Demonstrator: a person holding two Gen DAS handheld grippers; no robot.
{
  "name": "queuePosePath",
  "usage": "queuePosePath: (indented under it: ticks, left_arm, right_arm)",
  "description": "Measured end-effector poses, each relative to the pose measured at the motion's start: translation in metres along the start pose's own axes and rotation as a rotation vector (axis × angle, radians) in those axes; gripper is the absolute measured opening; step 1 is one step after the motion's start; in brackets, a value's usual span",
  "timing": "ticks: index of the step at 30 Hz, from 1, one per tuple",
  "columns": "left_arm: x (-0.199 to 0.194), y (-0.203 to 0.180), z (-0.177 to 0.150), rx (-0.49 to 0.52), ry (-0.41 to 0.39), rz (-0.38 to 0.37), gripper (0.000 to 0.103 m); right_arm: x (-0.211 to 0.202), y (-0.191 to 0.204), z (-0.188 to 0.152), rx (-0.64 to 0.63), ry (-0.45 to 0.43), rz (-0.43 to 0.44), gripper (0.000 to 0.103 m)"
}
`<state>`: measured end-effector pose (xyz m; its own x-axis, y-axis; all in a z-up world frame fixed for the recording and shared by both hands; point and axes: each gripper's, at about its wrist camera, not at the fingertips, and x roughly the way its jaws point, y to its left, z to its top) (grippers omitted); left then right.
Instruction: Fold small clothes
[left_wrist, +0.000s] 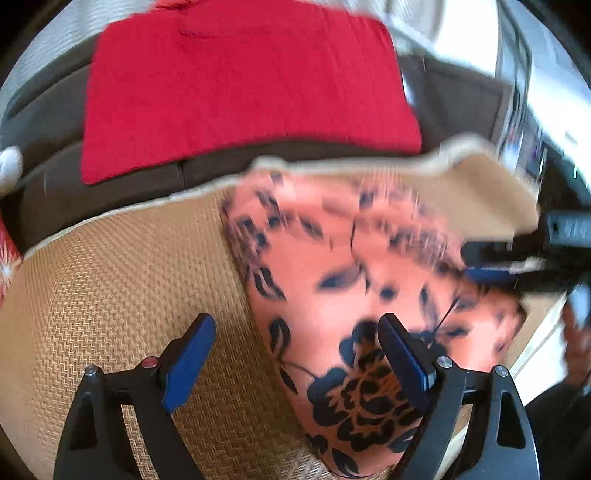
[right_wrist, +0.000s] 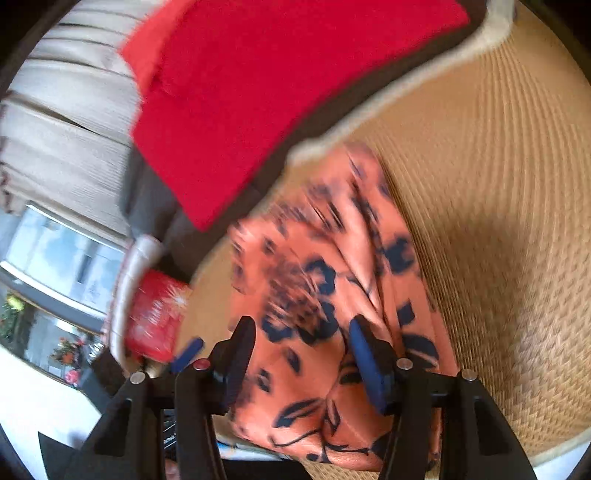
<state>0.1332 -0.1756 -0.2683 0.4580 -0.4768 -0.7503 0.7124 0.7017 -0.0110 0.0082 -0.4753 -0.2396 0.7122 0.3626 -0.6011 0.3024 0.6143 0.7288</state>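
Orange floral cloth lies on woven mat. Left gripper wide open, empty. Only left view shows right gripper at the cloth's edge; blurred, grip unclear. Right view: window.

The flowered cloth lies on the woven mat, toward its right side. The mat lies on the sofa. Farther back, the plain cloth lies flat on the sofa, past the mat's far edge. The left gripper hangs over the near edge of the flowered cloth. The right gripper comes in from the right, at the cloth's right edge.
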Motion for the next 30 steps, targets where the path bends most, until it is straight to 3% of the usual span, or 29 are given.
queuePosePath:
  ticks: [4, 11, 14, 18, 21, 30]
  left_arm:
    - [-0.004, -0.006, -0.001, 0.043, -0.027, 0.024, 0.090]
    - [-0.034, -0.003, -0.005, -0.009, -0.099, -0.002, 0.090]
    - [-0.044, -0.005, -0.006, -0.008, -0.120, -0.002, 0.090]
    - [-0.022, -0.011, 0.003, 0.001, -0.081, 0.002, 0.090]
    - [-0.005, -0.016, 0.002, 0.022, -0.037, 0.022, 0.090]
    - [0.005, -0.013, 0.002, -0.011, -0.024, 0.016, 0.090]
  right_arm:
    - [-0.007, -0.008, 0.005, 0.024, -0.007, 0.027, 0.051]
    - [-0.053, -0.025, 0.010, 0.014, -0.085, 0.078, 0.052]
    - [-0.054, -0.015, 0.002, 0.012, -0.098, 0.094, 0.052]
    - [-0.038, -0.002, -0.001, -0.015, -0.074, 0.075, 0.052]
    - [-0.014, -0.001, 0.000, -0.020, -0.033, 0.000, 0.051]
    - [-0.015, -0.015, 0.003, 0.039, -0.019, 0.059, 0.051]
